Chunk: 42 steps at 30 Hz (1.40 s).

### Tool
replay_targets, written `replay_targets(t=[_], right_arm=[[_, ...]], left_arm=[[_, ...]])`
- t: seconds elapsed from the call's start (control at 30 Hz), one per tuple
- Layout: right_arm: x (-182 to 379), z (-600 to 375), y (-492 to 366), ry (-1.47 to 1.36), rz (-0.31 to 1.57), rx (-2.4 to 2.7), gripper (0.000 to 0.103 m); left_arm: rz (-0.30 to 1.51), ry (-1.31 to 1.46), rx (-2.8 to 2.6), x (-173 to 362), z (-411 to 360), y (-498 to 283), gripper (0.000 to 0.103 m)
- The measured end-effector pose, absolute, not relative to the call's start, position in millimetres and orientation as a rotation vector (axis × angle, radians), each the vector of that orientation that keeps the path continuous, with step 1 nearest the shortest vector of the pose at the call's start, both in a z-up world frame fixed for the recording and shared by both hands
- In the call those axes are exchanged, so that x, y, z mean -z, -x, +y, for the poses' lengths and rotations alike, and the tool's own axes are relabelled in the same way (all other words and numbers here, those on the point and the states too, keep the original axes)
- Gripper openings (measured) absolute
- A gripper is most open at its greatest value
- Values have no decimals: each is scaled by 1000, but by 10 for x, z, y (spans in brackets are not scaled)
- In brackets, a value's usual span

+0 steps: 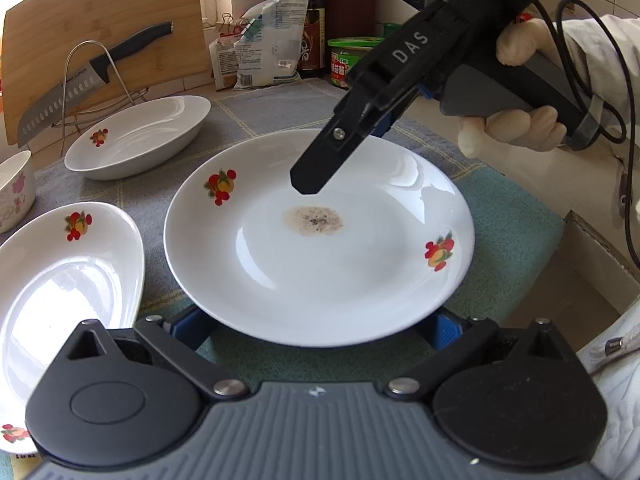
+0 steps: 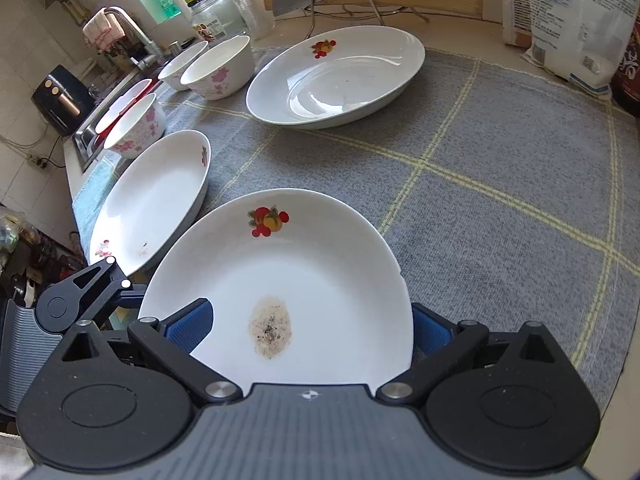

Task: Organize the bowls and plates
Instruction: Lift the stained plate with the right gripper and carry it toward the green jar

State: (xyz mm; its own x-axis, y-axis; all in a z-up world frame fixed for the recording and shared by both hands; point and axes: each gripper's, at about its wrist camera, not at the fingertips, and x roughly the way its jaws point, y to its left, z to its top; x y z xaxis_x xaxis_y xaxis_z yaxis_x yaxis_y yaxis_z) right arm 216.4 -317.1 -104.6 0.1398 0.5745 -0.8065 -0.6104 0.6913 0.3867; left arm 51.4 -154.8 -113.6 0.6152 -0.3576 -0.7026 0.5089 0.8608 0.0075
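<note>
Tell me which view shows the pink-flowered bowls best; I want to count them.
The right wrist view: three pink-flowered bowls stand in a loose row along the mat's far left side, by the sink, all rims visible. The left wrist view catches only part of one bowl, cut off at its left edge.
</note>
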Motion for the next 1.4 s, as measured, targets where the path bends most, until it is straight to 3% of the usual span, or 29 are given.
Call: replay_targets(t=[0.9, 1.4], right_arm=[[970, -3182, -2226, -3, 1123, -934, 103], [745, -3589, -2457, 0, 1017, -804, 103]], left_arm=[[779, -266, 515, 1059, -1613, -597, 102], [729, -293, 601, 958, -1876, -1062, 102]])
